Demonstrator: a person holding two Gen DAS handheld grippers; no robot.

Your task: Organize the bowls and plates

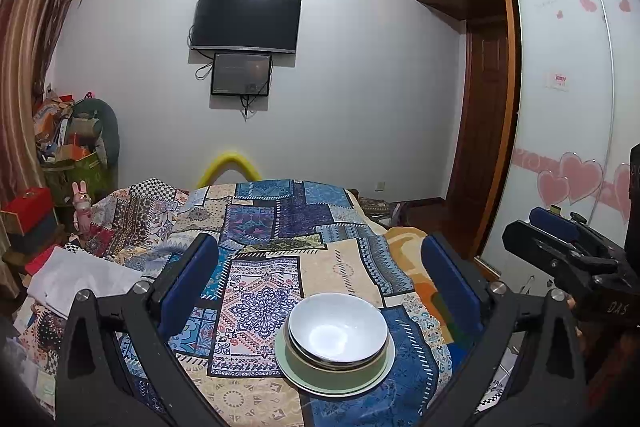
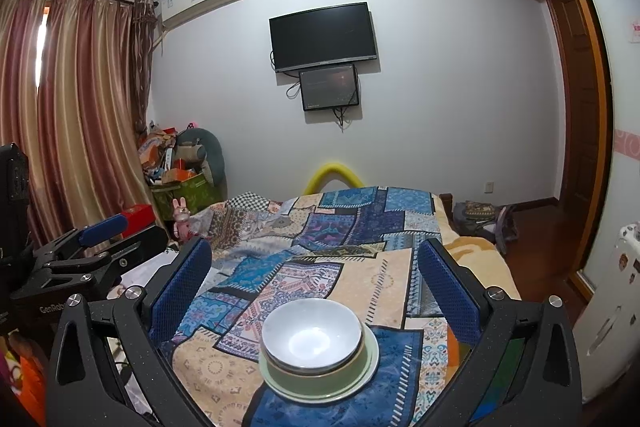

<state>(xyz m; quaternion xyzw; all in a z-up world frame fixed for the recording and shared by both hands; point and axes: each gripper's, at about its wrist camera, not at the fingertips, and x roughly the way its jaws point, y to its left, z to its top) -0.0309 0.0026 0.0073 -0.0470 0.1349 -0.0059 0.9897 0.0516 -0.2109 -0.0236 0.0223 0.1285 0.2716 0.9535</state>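
A white bowl (image 1: 338, 333) sits nested in a green bowl (image 1: 340, 371), which rests on a pale green plate (image 1: 296, 373), all on the patchwork cloth. In the right wrist view the same white bowl (image 2: 312, 337), green bowl (image 2: 320, 379) and plate (image 2: 372, 355) lie low in the middle. My left gripper (image 1: 320, 267) stands open above and behind the stack, nothing between its blue pads. My right gripper (image 2: 316, 267) is likewise open and apart from the stack. Each gripper shows at the edge of the other's view: right gripper (image 1: 568, 247), left gripper (image 2: 92, 247).
The patchwork cloth (image 1: 260, 267) covers a table or bed that drops off at the right toward a wooden floor (image 2: 536, 259). A white cloth (image 1: 80, 279) and clutter boxes (image 1: 72, 147) lie left. A wardrobe (image 1: 568, 107) stands right, a wall TV (image 1: 246, 21) ahead.
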